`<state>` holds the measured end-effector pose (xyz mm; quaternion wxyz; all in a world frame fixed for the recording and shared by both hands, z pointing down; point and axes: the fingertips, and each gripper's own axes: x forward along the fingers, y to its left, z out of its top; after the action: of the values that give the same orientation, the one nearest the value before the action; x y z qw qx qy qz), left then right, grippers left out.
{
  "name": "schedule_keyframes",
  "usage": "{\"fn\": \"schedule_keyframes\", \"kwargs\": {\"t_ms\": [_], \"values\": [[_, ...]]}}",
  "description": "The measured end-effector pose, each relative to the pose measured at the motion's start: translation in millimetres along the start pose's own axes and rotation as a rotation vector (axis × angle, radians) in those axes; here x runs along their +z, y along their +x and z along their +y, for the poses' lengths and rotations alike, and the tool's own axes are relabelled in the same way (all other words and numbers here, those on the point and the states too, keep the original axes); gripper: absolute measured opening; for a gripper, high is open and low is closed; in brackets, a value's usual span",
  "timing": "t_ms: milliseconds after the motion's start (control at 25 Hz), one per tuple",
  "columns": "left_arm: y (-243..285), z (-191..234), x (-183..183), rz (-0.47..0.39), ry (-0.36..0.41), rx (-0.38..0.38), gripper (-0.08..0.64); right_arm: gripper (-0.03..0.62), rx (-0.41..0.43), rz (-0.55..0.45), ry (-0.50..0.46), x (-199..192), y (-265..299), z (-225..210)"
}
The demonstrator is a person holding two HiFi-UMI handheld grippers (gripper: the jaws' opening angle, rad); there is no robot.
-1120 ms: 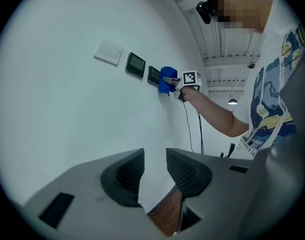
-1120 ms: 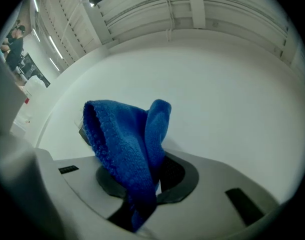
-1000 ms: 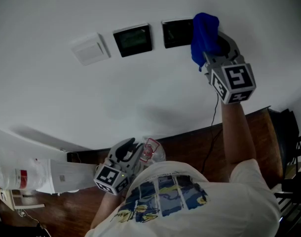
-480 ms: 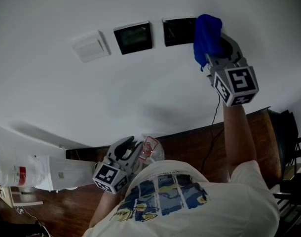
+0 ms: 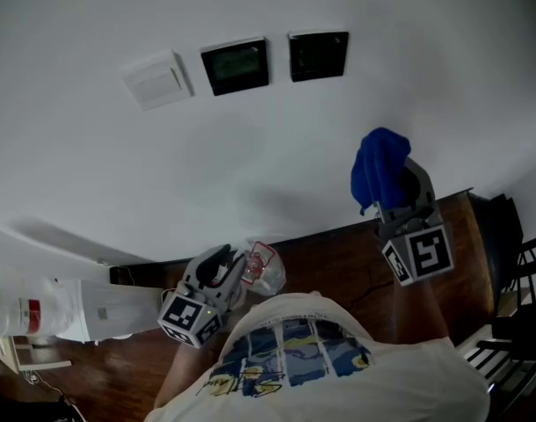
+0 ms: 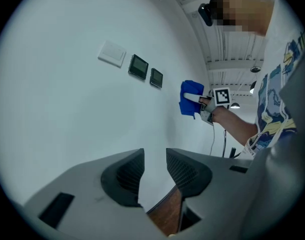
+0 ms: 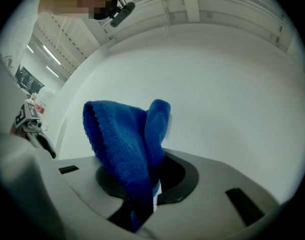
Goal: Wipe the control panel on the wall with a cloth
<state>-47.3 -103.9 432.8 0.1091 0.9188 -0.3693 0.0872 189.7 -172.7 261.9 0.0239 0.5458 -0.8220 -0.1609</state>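
Two dark control panels (image 5: 235,66) (image 5: 318,55) hang on the white wall beside a white switch plate (image 5: 156,81). My right gripper (image 5: 391,178) is shut on a bunched blue cloth (image 5: 378,167), well below and to the right of the panels and off the wall. In the right gripper view the cloth (image 7: 125,144) stands up from between the jaws against bare wall. My left gripper (image 5: 220,266) hangs low by the person's chest. Its jaws stand a narrow gap apart with nothing between them (image 6: 152,171). The left gripper view shows the panels (image 6: 139,66) and the cloth (image 6: 191,98) further along the wall.
A brown wooden floor (image 5: 338,253) runs along the wall's foot. A white appliance with a red label (image 5: 39,310) lies at the left. A clear plastic item with red print (image 5: 264,269) is beside the left gripper. Dark furniture (image 5: 514,262) stands at the right, and a thin cable (image 5: 373,280) crosses the floor.
My right gripper has dropped down and away from the right-hand panel with the cloth, so that panel is now uncovered. The left gripper has barely shifted.
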Motion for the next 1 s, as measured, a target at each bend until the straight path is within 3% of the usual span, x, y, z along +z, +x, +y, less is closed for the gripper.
{"fn": "schedule_keyframes", "kwargs": {"t_ms": [120,360,520,1000], "values": [[0.4,1.2,4.1,0.007,0.027,-0.008,0.130,0.101,0.010,0.048,0.066,-13.3,-30.4,22.6],[1.3,-0.4,17.3,-0.016,0.037,-0.016,0.130,0.100,0.042,0.104,0.100,-32.8,-61.5,51.1],[4.5,-3.3,21.4,-0.025,0.064,-0.030,0.130,0.100,0.040,0.110,0.106,-36.2,-69.0,54.3],[2.0,-3.4,24.2,-0.019,0.046,-0.013,0.130,0.098,0.050,0.127,0.132,-43.7,-69.0,57.8]]}}
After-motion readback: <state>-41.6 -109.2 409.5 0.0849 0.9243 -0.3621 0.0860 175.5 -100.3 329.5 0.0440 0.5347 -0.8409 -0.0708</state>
